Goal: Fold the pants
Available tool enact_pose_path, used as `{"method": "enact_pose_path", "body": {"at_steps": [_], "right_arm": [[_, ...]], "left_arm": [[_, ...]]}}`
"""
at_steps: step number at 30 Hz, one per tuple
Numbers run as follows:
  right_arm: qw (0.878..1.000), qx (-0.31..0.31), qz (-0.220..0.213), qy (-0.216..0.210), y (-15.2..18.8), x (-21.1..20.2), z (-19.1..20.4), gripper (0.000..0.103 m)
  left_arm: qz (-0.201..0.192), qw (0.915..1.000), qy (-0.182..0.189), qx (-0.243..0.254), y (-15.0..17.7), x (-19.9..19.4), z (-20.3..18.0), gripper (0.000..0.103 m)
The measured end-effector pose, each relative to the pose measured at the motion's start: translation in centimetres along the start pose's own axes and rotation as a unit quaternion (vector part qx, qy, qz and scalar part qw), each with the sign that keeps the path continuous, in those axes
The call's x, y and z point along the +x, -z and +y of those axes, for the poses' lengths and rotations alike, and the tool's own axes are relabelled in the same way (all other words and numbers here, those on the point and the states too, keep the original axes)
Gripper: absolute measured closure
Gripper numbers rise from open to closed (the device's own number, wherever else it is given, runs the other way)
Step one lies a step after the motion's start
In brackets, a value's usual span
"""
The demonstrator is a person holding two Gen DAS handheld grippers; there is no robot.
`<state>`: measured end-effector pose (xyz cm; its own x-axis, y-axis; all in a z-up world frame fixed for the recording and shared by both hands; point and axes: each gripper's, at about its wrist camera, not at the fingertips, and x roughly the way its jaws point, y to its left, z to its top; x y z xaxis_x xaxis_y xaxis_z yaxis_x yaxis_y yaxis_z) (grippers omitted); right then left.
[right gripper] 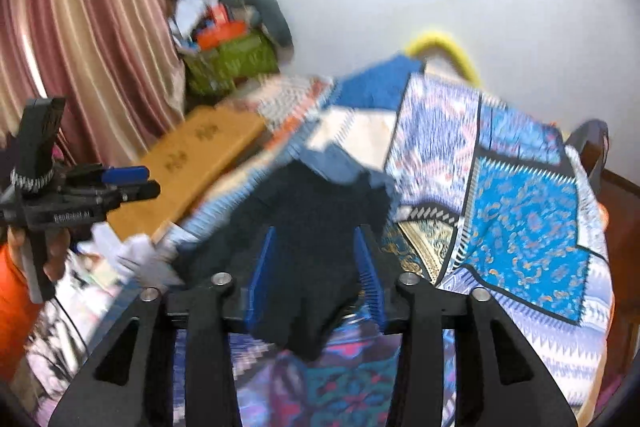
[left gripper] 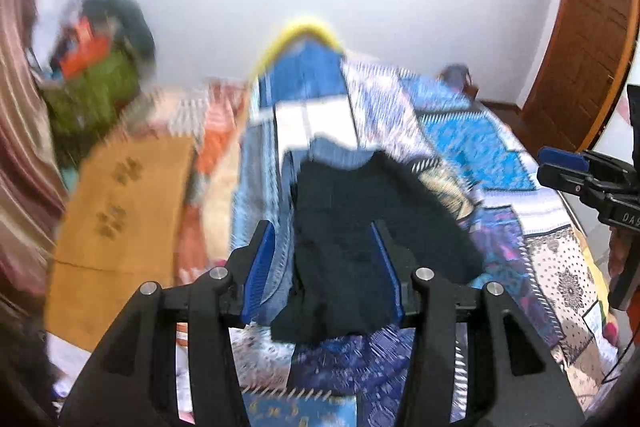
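Dark navy pants (left gripper: 352, 227) lie bunched on a patchwork bedspread (left gripper: 480, 147); they also show in the right wrist view (right gripper: 320, 227). My left gripper (left gripper: 324, 235) is open above the pants, with its blue pads on either side of the cloth. My right gripper (right gripper: 316, 239) is open too, over the near end of the pants. Each gripper shows in the other's view, the right one at the right edge (left gripper: 576, 167) and the left one at the left edge (right gripper: 128, 179). Both views are motion-blurred.
A mustard pillow (left gripper: 120, 227) lies left of the pants. A green basket of clutter (right gripper: 232, 63) stands by the striped curtain (right gripper: 80, 27). A yellow hoop (left gripper: 300, 35) sits at the bed's far end. A wooden door (left gripper: 580, 67) is on the right.
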<state>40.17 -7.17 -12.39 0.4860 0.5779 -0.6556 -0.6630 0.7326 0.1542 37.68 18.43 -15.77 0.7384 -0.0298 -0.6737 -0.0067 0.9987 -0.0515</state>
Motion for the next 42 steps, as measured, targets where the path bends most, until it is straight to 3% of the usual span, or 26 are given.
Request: {"method": "enact_pose_path", "body": {"at_steps": [4,9,15,22,24,28,33,37,39,42], "right_arm": [[0.998,-0.017,-0.063,-0.003,-0.1,-6.3,3.2,0.059],[0.990,-0.022,-0.136,-0.021,1.5,-14.0,6.8,0.059],[0.977,-0.032,-0.210,-0.033,4.9,-20.2,10.7,0.059],[0.965,-0.037,-0.258,-0.008,7.7,-23.3,13.5,0.055],[0.963,-0.034,-0.268,0.000,8.3,-23.7,13.9,0.042],[0.961,-0.041,-0.273,0.020,8.9,-23.9,14.8,0.029],[0.960,-0.038,-0.277,0.031,9.0,-23.8,15.0,0.018],[0.960,-0.030,-0.276,0.031,9.1,-23.8,14.9,0.015],[0.959,-0.026,-0.279,0.035,9.3,-23.9,14.9,0.005],[0.957,-0.024,-0.286,0.042,9.7,-24.2,15.1,0.000]], "left_arm": [[-0.062,0.9979,-0.004,0.017,0.6,-8.0,-2.8,0.054],[-0.150,0.9879,-0.032,0.023,3.3,-17.3,-6.5,0.054],[-0.211,0.9771,-0.024,0.014,7.0,-23.8,-9.2,0.054],[-0.240,0.9707,-0.007,0.001,10.1,-26.9,-10.6,0.043],[-0.247,0.9690,-0.010,0.002,10.6,-27.4,-10.9,0.037],[-0.255,0.9668,-0.007,0.001,11.2,-28.5,-11.2,0.020],[-0.262,0.9650,-0.001,-0.008,11.7,-29.3,-10.9,0.014],[-0.267,0.9636,-0.009,-0.004,12.1,-29.6,-11.1,0.009],[-0.270,0.9627,-0.014,-0.001,12.3,-29.9,-11.6,0.006],[-0.270,0.9628,-0.013,0.001,12.6,-29.9,-11.8,0.004]]}}
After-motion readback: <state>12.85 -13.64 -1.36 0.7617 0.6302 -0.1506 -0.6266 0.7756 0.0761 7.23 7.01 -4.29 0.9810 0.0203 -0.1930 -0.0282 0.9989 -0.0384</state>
